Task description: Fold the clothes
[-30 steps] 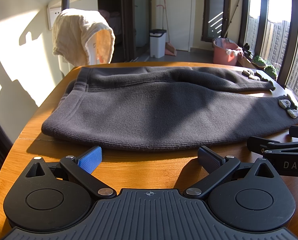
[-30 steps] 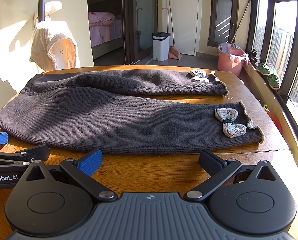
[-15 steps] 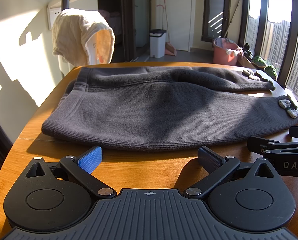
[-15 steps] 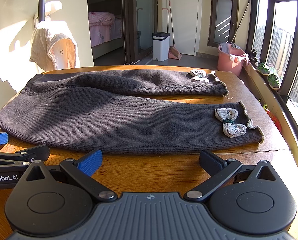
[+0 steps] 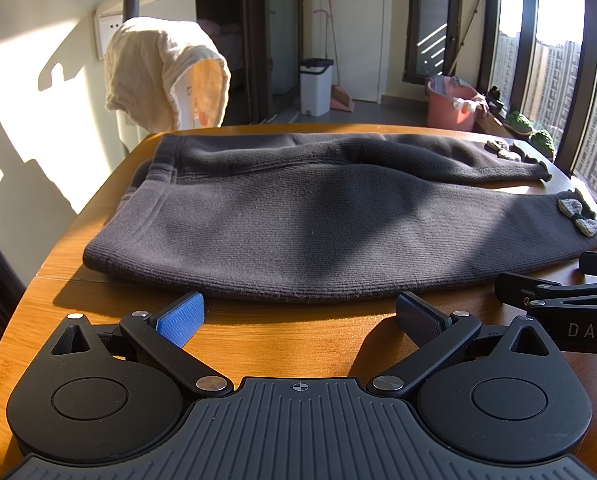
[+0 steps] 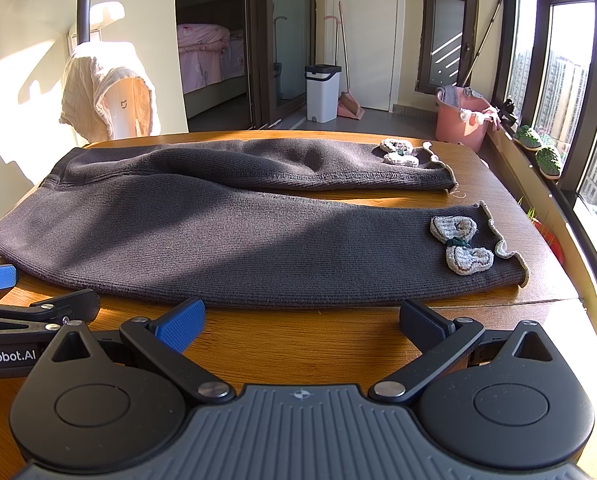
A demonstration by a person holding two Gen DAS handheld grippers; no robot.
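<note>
Both the left gripper and right gripper sit wide apart just near of the trousers, which stretch left to right, waistband nearer the left one.

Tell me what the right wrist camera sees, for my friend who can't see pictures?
Dark grey knitted trousers lie flat on a wooden table, a crocheted bow near each leg's end. The open right gripper waits empty before them; the left gripper sits beside it.
</note>
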